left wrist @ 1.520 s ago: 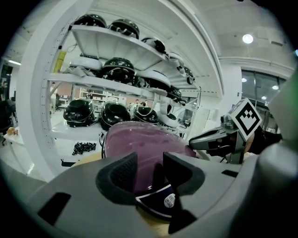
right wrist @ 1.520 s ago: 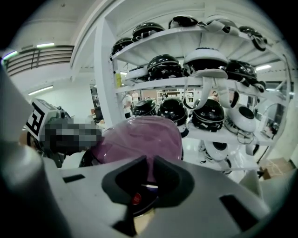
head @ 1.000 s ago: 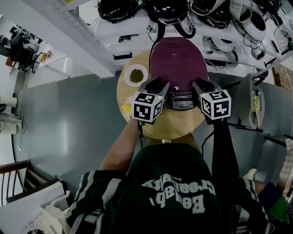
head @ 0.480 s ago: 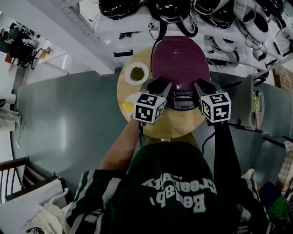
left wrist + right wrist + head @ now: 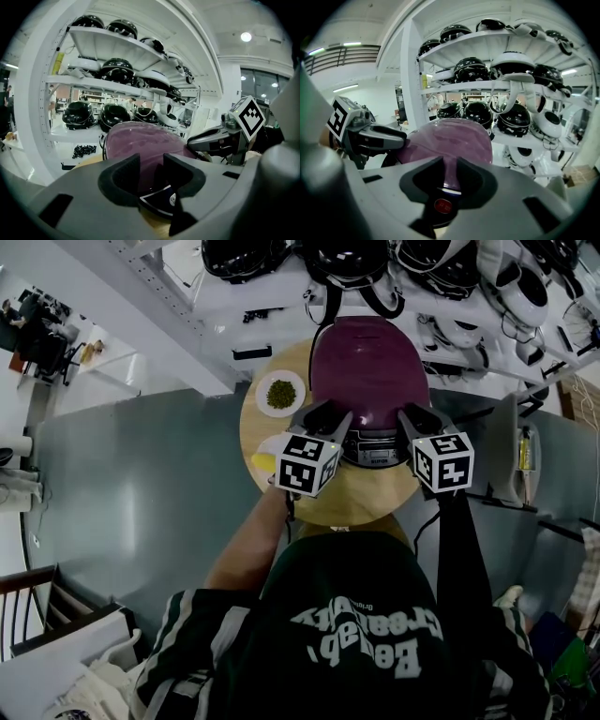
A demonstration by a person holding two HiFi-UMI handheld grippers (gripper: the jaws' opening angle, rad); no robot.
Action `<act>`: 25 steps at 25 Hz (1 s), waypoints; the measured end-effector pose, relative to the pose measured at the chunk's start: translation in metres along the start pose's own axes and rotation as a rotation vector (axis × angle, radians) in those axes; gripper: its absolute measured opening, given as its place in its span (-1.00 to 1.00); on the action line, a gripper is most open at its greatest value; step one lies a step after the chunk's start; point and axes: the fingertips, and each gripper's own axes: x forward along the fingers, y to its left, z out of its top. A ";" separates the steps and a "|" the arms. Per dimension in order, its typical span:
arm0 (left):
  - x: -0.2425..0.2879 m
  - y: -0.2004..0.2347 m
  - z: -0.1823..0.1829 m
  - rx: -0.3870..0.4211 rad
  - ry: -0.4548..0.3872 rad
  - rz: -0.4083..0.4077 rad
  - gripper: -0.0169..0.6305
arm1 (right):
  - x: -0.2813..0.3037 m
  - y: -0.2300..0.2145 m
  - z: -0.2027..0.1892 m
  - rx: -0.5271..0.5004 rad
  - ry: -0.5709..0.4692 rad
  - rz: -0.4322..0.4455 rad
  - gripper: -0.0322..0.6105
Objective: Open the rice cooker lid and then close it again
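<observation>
Right now the rice cooker (image 5: 373, 448) stands on the far half of a round wooden table (image 5: 361, 501), with its purple lid (image 5: 367, 367) down and closed over the body. Both tools hang just in front of it, one at each front corner, and neither has hold of anything. The left gripper (image 5: 330, 414) sits by the cooker's front left. Its jaws stand well apart and have just been opening a little further. Its own view shows the lid and the dark front edge of the cooker through the gap, with neither pad pressing on them. The right gripper (image 5: 413, 416) sits by the front right with only a narrow gap between its jaws. In the right gripper view a strip of the lid fills that gap, and a round red button (image 5: 442, 205) on the cooker's front shows just beneath. Nothing is pinched there either. To the left of the cooker on the table lies a small white plate (image 5: 262, 395) holding something green. Nearer the person, beside the left gripper's marker cube, is a yellow item (image 5: 262, 462) too small to name. Behind the table, white shelves (image 5: 93, 84) carry rows of black and white helmets (image 5: 514, 119).
</observation>
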 end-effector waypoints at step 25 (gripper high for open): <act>-0.018 -0.028 0.008 0.042 -0.042 0.124 -0.44 | -0.026 -0.008 -0.007 0.019 -0.152 -0.015 -0.55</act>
